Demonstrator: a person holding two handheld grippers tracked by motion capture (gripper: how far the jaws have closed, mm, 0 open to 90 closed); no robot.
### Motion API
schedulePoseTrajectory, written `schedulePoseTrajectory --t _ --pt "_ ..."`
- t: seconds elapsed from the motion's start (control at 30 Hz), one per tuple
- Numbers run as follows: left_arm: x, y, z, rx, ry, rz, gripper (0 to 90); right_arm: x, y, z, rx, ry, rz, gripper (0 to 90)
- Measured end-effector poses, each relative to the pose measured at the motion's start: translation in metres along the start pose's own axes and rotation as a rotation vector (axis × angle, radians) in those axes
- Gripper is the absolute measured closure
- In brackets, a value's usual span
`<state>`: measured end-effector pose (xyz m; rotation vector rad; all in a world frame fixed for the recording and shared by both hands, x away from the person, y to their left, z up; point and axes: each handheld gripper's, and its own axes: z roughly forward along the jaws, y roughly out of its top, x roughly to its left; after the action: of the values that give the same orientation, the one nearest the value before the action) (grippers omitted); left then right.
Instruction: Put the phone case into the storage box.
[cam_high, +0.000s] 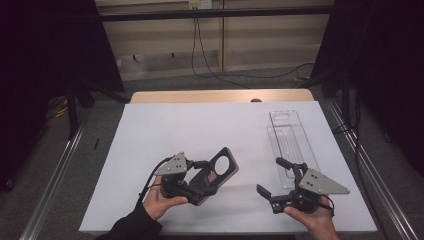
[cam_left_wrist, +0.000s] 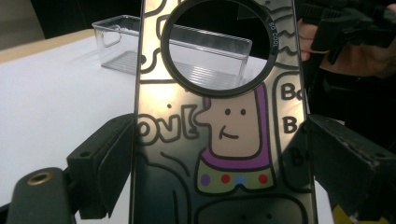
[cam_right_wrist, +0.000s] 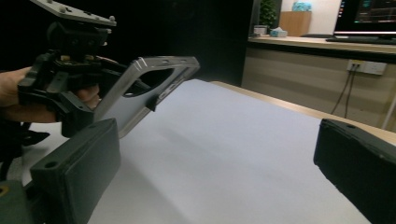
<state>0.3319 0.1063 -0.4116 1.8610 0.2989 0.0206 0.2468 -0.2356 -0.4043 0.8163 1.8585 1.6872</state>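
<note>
While high view hides print, left gripper (cam_left_wrist: 219, 154) view shows cartoon on gripped phone case (cam_left_wrist: 219, 140); right gripper (cam_high: 274, 176) fingers released.

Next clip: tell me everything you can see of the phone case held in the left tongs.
The phone case is a thin, glossy, semi-clear shell with a dark rim and a large round camera opening ringed in black near its far end. Black-outlined doodles cover it, among them a cartoon figure with a purple collar and coloured dots. The left tongs clamp it across its width, a pad on each long edge. It is held off the white table cover, tilted, pointing toward the clear plastic tray.
</note>
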Motion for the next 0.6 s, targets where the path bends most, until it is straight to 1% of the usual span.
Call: schedulePoseTrajectory --t 0.03,0.1,0.17,0.2,0.27,0.3,0.33,0.37,0.4,0.43,0.53,0.6 --pt "0.0 0.0 0.0 -0.004 0.0 0.0 12.2 0.001 0.001 0.002 0.001 0.009 -0.004 0.0" --pt "-0.001 0.0 0.0 -0.009 0.004 0.018 12.2 0.003 0.004 0.005 0.0 0.024 -0.005 0.0" --pt "-0.001 0.0 0.0 -0.017 -0.009 0.017 12.2 0.004 0.007 0.009 -0.003 0.045 -0.008 0.0" --pt "-0.002 0.0 0.0 -0.016 -0.008 0.029 12.2 0.005 0.009 0.011 -0.007 0.053 -0.009 0.0" --pt "-0.002 0.0 0.0 -0.023 -0.034 0.016 12.2 0.006 0.012 0.016 -0.001 0.075 -0.014 0.0" --pt "-0.003 -0.001 -0.001 -0.014 -0.026 0.03 12.2 0.007 0.013 0.019 0.005 0.085 -0.012 0.0" --pt "-0.004 -0.001 -0.002 -0.005 -0.021 0.053 12.2 0.008 0.014 0.02 0.011 0.094 -0.012 0.0" --pt "-0.004 -0.002 -0.002 -0.008 -0.034 0.046 12.2 0.009 0.014 0.023 0.007 0.11 -0.011 0.0" --pt "-0.004 -0.002 -0.003 -0.009 -0.037 0.045 12.2 0.01 0.015 0.025 0.007 0.122 -0.007 0.0" --pt "-0.004 -0.002 -0.004 -0.01 -0.037 0.051 12.2 0.011 0.016 0.027 0.009 0.138 -0.008 0.0" --pt "-0.004 -0.001 -0.005 -0.019 -0.048 0.052 12.2 0.012 0.017 0.032 0.001 0.184 -0.009 0.0" --pt "-0.005 -0.001 -0.004 -0.018 -0.064 0.058 12.2 0.013 0.018 0.035 -0.003 0.209 0.003 0.0"
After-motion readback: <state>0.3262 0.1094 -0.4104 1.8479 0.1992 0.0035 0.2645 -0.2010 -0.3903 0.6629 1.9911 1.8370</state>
